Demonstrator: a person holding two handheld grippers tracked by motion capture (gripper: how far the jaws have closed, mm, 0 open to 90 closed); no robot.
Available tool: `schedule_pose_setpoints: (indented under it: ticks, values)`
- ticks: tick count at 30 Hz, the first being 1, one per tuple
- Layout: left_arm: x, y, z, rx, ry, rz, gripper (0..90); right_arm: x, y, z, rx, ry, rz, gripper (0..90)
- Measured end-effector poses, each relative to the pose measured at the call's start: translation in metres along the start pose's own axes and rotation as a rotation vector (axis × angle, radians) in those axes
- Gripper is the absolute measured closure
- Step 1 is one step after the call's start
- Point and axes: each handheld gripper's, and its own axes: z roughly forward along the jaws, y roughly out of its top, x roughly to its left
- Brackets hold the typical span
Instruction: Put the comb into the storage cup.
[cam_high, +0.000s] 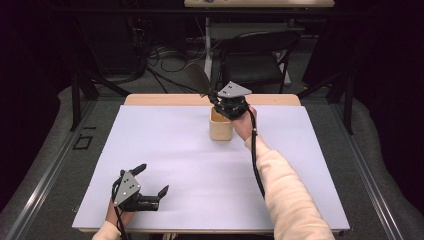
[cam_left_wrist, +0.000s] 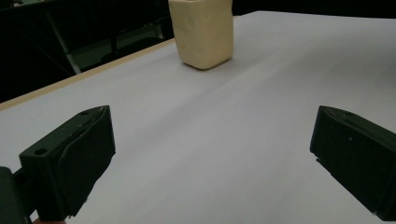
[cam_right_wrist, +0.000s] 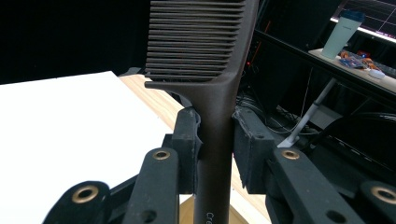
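A dark brown comb (cam_high: 197, 80) (cam_right_wrist: 205, 46) stands upright with its teeth at the top, my right gripper (cam_high: 216, 97) (cam_right_wrist: 217, 140) shut on its handle. The comb's lower end hangs over the mouth of a cream cup (cam_high: 220, 127) (cam_left_wrist: 203, 32), which stands at the far middle of the white mat (cam_high: 165, 150). Whether the handle's end is inside the cup I cannot tell. At the near left corner of the mat my left gripper (cam_high: 153, 179) (cam_left_wrist: 212, 135) lies with its jaws wide open, nothing between them, pointed toward the cup.
The mat covers a wooden table whose far edge (cam_high: 165, 99) shows behind the cup. Beyond it stand a black folding chair (cam_high: 255, 55) and floor cables (cam_high: 165, 57). A tumbler (cam_right_wrist: 343, 32) sits on a desk far off.
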Motion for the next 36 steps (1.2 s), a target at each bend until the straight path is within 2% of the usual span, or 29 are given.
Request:
schedule_pose_setpoints:
  ticks: [21,36]
  values:
    - [0.0,0.0,-0.001,0.0,0.002,0.002,0.1,-0.002,-0.01,0.005,0.029,0.006,0.012,71.7]
    - [0.0,0.0,-0.001,-0.001,0.002,0.001,0.1,-0.004,-0.019,0.009,0.05,0.012,0.04,71.7]
